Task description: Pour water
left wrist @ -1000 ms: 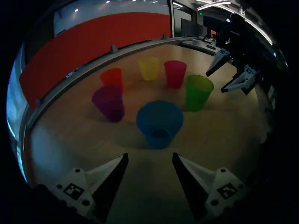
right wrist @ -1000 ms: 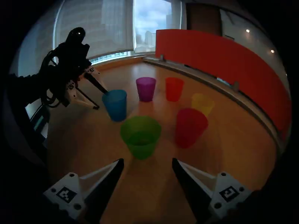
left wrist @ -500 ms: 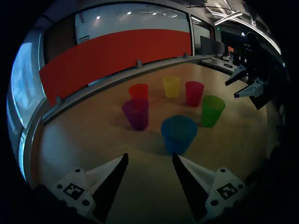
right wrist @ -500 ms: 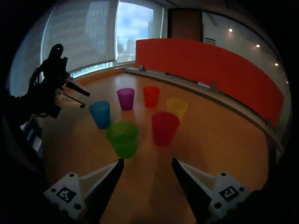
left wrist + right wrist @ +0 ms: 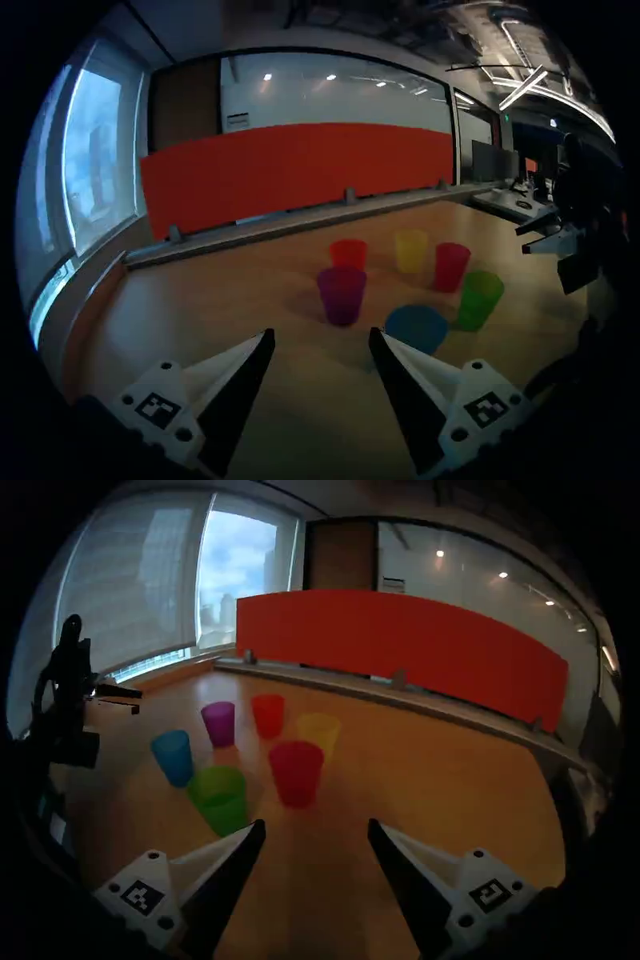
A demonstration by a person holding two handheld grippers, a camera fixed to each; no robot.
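While the left gripper [image 5: 320, 334] and right gripper [image 5: 316, 822] hang over the wooden table [image 5: 200, 320] with fingers spread and empty, bare wood lies open around the cluster, out to the railed far edge under a red partition [image 5: 296, 172]. Mid-table, upright in a tight ring, stand the purple cup [image 5: 342, 294], orange cup [image 5: 349, 253], yellow cup [image 5: 410, 250], red cup [image 5: 451, 266], green cup [image 5: 479, 298] and blue cup [image 5: 416, 328], all translucent.

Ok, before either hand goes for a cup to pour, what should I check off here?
1. Left tongs open, empty: ok.
2. Right tongs open, empty: ok.
3. Blue cup upright on the table: ok.
4. Green cup upright on the table: ok.
5. Water in either cup: cannot tell.
6. A cup between either pair of fingers: not ok, the cups stand ahead of the tips.
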